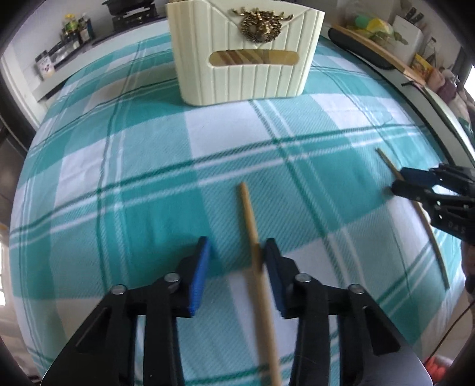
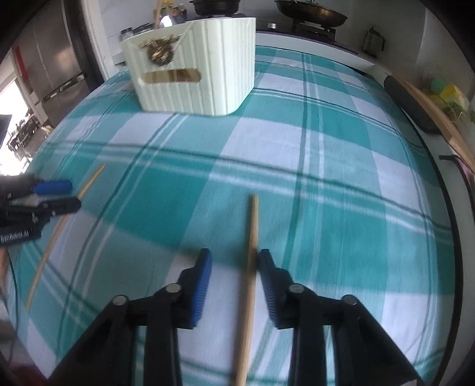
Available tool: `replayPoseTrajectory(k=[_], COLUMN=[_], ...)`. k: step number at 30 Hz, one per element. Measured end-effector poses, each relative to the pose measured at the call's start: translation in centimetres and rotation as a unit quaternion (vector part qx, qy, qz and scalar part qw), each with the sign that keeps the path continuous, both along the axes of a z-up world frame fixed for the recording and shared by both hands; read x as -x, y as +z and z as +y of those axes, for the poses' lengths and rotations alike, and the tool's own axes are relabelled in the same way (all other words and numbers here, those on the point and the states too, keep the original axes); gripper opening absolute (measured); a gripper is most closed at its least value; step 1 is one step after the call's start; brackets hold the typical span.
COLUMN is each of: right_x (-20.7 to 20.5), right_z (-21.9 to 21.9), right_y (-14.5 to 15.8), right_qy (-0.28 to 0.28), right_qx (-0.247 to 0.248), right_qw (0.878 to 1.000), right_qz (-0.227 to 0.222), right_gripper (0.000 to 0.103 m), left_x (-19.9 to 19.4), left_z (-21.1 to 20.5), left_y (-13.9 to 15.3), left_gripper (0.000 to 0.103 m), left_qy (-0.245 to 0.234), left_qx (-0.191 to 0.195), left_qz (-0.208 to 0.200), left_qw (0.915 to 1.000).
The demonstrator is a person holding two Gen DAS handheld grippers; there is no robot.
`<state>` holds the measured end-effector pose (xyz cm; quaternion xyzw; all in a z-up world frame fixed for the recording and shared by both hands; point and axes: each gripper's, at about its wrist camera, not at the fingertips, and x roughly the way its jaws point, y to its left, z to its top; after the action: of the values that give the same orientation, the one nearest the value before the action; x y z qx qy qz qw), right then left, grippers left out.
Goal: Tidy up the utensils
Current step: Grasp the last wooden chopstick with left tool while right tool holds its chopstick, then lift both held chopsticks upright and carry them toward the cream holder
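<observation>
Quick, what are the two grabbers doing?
Left gripper: open, a chopstick between its jaws.
Right gripper: open around the other chopstick.

A home kitchen: pans [image 2: 311, 12] on a stove, a steel fridge [image 2: 50, 68], spice jars [image 1: 74, 29].

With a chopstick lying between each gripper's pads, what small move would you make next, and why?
Probably close both grippers. The left gripper straddles one chopstick, the right gripper the other chopstick; each stick touches only one pad, with a gap beside it.
</observation>
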<state>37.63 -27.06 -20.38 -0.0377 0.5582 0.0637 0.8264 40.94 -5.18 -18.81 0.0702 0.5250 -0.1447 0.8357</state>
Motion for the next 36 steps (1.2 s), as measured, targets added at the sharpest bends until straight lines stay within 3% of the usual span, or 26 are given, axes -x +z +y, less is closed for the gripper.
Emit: replayPoseTrajectory(k=[1,3,9,17,26,36], right_x=[-0.5,-1.5,-2.3,0.2,4.1,6.9], right_z=[-0.2,-0.4,-1.5,-1.3,0.7,2.6], right_y=[0.0,-0.2,0.5,8.0,15.3,20.2], right_qy=[-0.006,-0.013,-0.040,-0.032,0.007,0.028], right_qx=[-0.002,-0.006,-0.058,-0.115,-0.114,-0.109], right_qw=[1.000,1.000,0.997,0.988,0.976,0.958], right_qz=[-0.002,-0.002,-0.015,-0.097,-0.185,-0.263], right_gripper=[0.021,0.006,0.006,0.006,0.006,0.006], left_x=[-0.2,-0.7,-1.1,1.3,6.0,8.7], left_z=[-0.3,-1.0,-1.3,1.5,4.0,4.5], left_y=[0.0,0.0,0.5,6.9,14.7,18.3], left_gripper=[0.026,0.006,0.004,0.004,0.004,0.004], left_qy=[-0.003,-0.009,-0.003,0.017,0.013,0.014], left_qx=[0.003,0.009,0.036,0.102,0.148,0.165], left_qz=[-0.001,-0.002,-0.014,-0.082,-0.174,-0.228], left_qw=[1.0000,0.9999,0.9992,0.9912,0.9734,0.9594])
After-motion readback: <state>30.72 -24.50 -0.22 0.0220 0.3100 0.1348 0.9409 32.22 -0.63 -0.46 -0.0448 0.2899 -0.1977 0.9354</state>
